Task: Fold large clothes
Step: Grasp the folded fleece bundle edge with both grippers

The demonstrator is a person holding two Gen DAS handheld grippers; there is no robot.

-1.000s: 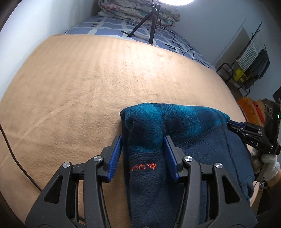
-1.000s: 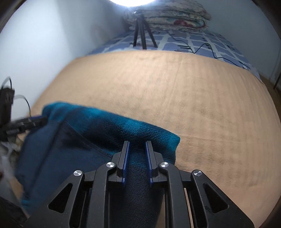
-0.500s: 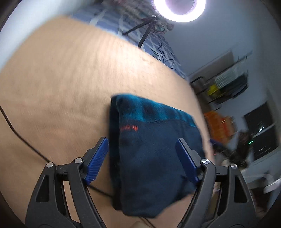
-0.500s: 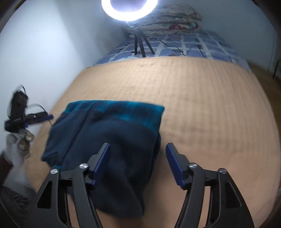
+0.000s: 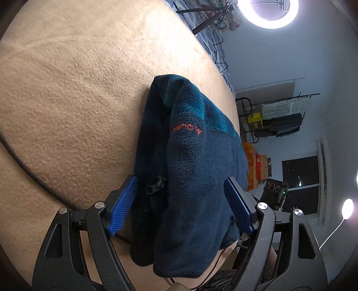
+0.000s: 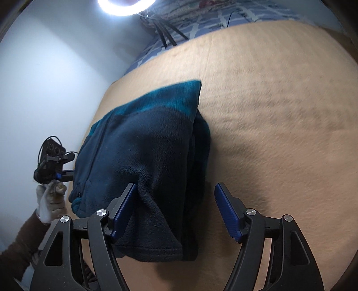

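The folded blue fleece (image 5: 192,161) lay on the tan blanket (image 5: 73,94) of the bed, near its edge, while both the left hand-held gripper (image 5: 181,208) and the right hand-held gripper (image 6: 174,210), jaws just opened, stood released around its near end.

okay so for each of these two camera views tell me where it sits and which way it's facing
Left wrist: on the left tool, facing down along its open blue pads at the folded fleece jacket.
Right wrist: on the right tool, facing the jacket's other end; the gloved left hand shows.
Shared: jacket, tan blanket, ring light.
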